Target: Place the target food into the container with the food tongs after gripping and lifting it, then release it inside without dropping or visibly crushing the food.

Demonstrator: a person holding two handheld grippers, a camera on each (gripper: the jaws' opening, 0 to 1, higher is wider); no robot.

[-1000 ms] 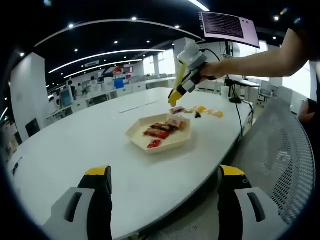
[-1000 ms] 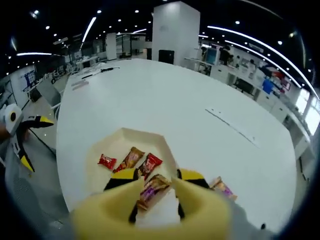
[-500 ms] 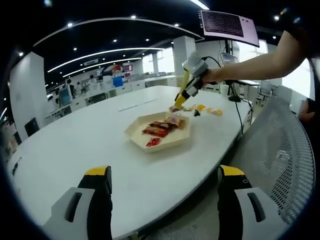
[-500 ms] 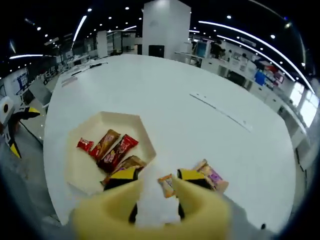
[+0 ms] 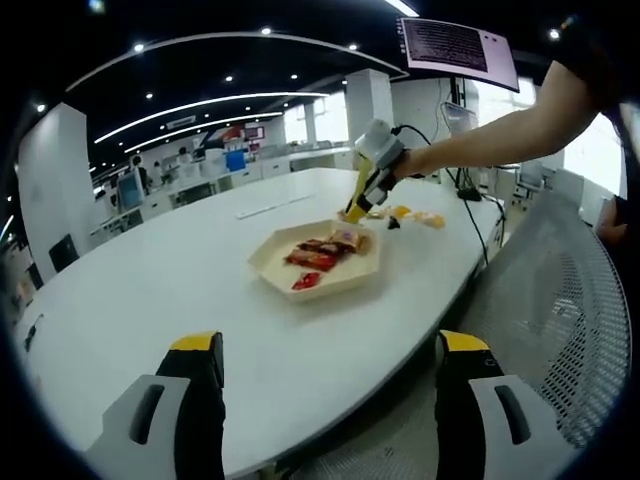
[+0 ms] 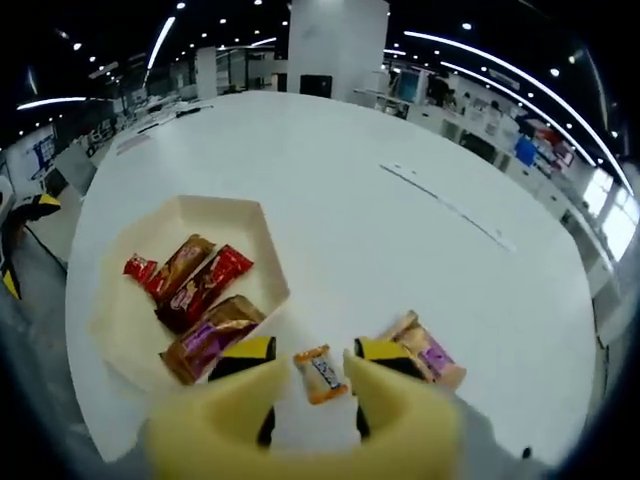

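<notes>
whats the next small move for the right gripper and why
Probably lower the right gripper and close its yellow tongs on the small orange snack, which lies on the table between its open tips, outside the tray.

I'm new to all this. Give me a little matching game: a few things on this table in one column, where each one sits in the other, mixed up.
1. purple-labelled bar
2. small orange packet
3. small red packet
4. left gripper

a. on the bare table between the tongs' tips
b. open, hanging over the table's near edge
c. in the tray, nearest the tongs
d. in the tray, farthest from the tongs

1-c, 2-a, 3-d, 4-b
</notes>
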